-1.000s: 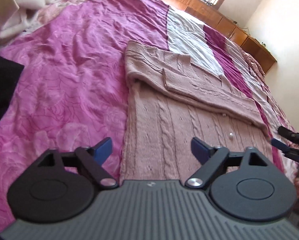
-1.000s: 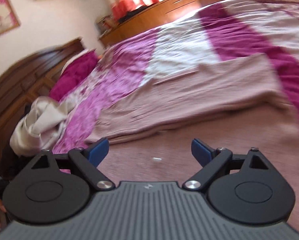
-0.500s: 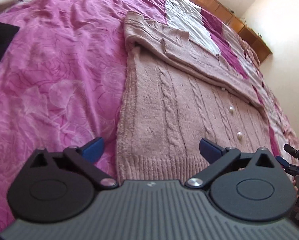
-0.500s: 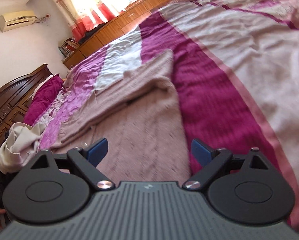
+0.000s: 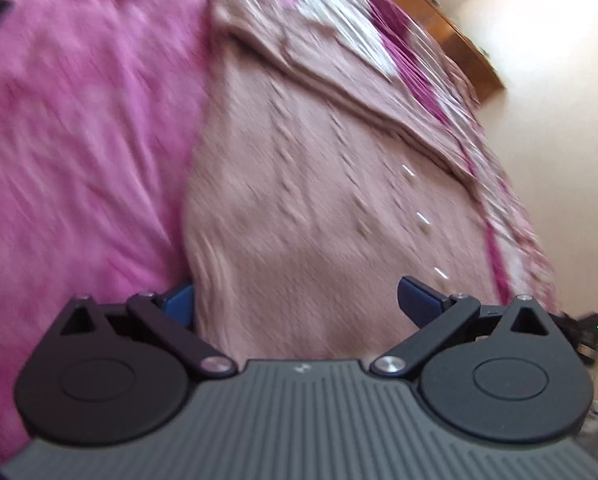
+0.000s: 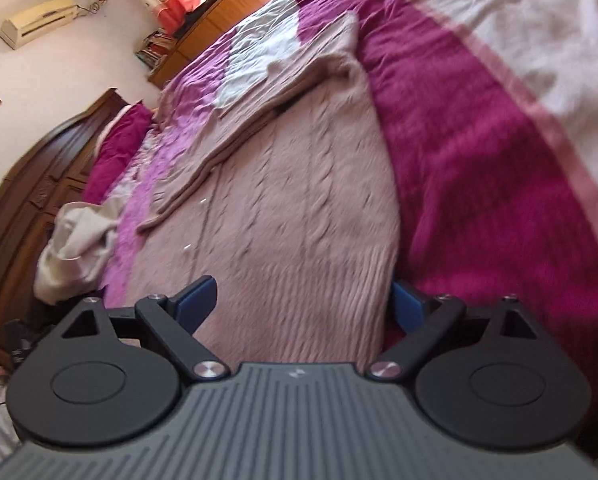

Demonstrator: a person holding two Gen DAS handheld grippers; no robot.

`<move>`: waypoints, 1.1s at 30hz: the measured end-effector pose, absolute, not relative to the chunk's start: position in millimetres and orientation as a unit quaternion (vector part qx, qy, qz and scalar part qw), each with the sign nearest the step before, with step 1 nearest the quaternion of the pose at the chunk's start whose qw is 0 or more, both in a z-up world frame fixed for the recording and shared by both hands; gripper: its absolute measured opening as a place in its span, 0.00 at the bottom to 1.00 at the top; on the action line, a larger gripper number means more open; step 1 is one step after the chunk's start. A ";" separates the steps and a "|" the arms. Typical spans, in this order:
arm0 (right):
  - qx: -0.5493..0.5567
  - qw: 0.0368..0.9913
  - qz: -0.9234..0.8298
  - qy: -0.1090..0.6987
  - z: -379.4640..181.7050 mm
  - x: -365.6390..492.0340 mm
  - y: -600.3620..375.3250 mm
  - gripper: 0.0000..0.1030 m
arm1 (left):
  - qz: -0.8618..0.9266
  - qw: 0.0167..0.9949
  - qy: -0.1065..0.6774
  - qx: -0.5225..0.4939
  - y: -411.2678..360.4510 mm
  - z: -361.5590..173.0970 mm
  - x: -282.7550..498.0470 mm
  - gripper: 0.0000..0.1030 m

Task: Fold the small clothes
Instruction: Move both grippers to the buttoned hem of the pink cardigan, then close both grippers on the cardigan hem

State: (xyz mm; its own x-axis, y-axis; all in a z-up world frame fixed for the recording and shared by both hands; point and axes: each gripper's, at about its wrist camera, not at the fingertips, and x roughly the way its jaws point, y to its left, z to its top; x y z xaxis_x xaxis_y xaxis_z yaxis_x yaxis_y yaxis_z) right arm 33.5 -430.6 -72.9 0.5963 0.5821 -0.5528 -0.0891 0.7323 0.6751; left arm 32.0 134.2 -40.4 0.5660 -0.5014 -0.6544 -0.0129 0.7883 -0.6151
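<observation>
Both grippers are down at the near hem of the pink cable-knit cardigan, one at each bottom corner. My left gripper has its jaws spread wide; the blue left pad sits right at the cardigan's left edge, where the knit meets the pink floral bedspread, and the right pad is over the knit near the row of small pale buttons. That view is smeared with motion, so I cannot tell whether either pad touches the fabric.

My right gripper is spread just as wide. Its right pad lies at the cardigan's right edge, partly tucked behind the ribbed hem against the dark magenta stripe of the bedspread, and its left pad rests above the knit. Neither gripper is pinching anything.

Ahead of both grippers the cardigan lies flat on the bed with a sleeve folded across its upper part. Far left of my right gripper, a crumpled cream garment lies beside a dark wooden headboard
</observation>
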 end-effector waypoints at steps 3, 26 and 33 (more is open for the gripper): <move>0.335 0.821 0.215 0.410 -75.8 22.3 -431.2 0.92 | -0.146 0.839 0.442 -0.282 129.2 -39.4 29.8 0.99; 0.401 0.785 0.210 0.423 -92.6 38.8 -430.5 0.44 | -0.091 0.845 0.403 -0.340 157.0 -52.5 26.7 0.26; 0.440 0.795 0.195 0.369 -84.7 32.1 -445.3 0.09 | -0.100 0.831 0.376 -0.397 167.4 -44.9 24.6 0.11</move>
